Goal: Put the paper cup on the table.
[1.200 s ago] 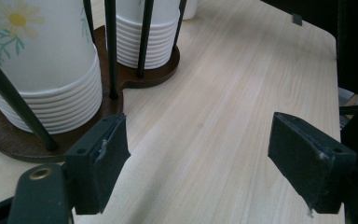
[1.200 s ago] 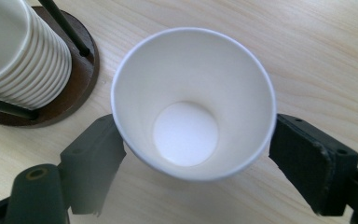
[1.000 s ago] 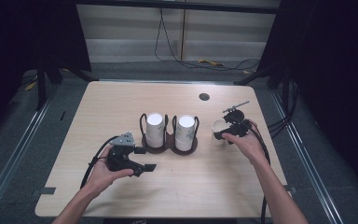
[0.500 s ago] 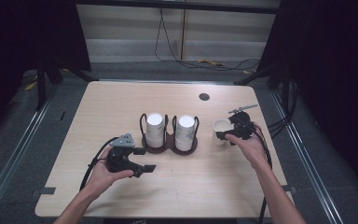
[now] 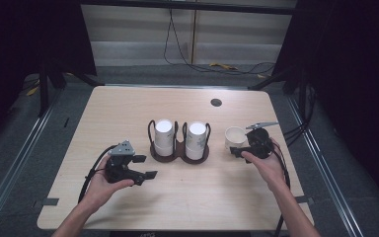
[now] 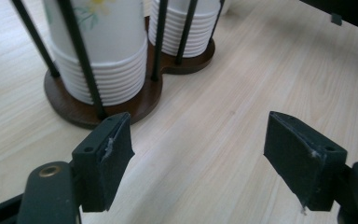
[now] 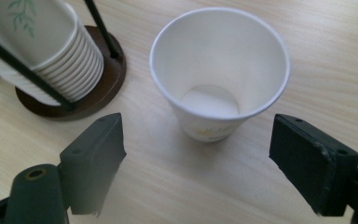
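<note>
Nearest the table's front edge, the left gripper (image 5: 145, 167) rests in the person's left hand (image 5: 103, 185) low over the light wooden table (image 5: 187, 202), its jaws pointing toward the cup holder. In the left gripper view its two black pads stand wide apart over bare wood with nothing between them, and they have just been closing a little. A black cable (image 5: 90, 170) loops back from it along the forearm. On the other side, the right hand (image 5: 266, 165) holds the right gripper (image 5: 233, 151) just beside a single white paper cup (image 5: 235, 137), which stands upright and empty on the table to the right of the holder. In the right gripper view that cup (image 7: 220, 70) sits just ahead of the two pads, a faint yellow print low on its wall; the jaws are spread wider than the cup, touch nothing, and have just been closing slightly. Near the middle of the table stands the dark brown two-slot cup holder (image 5: 179, 154) with thin black wire uprights. Each slot carries a stack of nested white paper cups, the left stack (image 5: 164, 137) and the right stack (image 5: 196, 140), with floral prints on the outer cups. Farther back, a small round dark grommet (image 5: 216, 102) is set in the tabletop.
</note>
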